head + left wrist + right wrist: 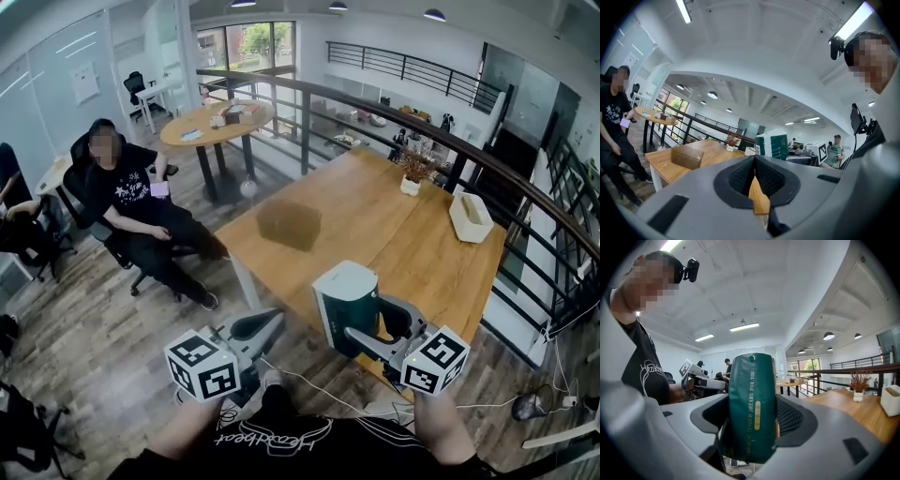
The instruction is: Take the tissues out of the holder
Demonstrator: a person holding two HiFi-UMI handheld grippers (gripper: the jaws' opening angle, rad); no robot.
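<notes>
- Two grippers: the left gripper [262,326] is low by the near edge of the wooden table [394,248]. The right gripper [361,328] is raised just beside it.
- One tissue pack [343,291], and the right gripper's jaws are clamped on its two broad sides. It is in the air over the table's near edge, well apart from both boxes.
- The left gripper's jaws are closed tip to tip with nothing between them. Only a sliver of table shows through the wedge below the tips.
- Two boxes rest on the table. A brown box [289,225] sits towards the left edge and a white open-topped holder [471,217] at the far right.
- What either box holds cannot be made out.
- One small potted plant [411,178] stands at the far end of the table, near the white holder.
- One round table [214,124] stands farther back with small items on it. One seated person [141,211] is at the left.
- The pack has a dark green soft wrapper with a white face on top. A line of gold lettering runs along the narrow side that faces the right gripper's camera, and it stands upright in the grip.
</notes>
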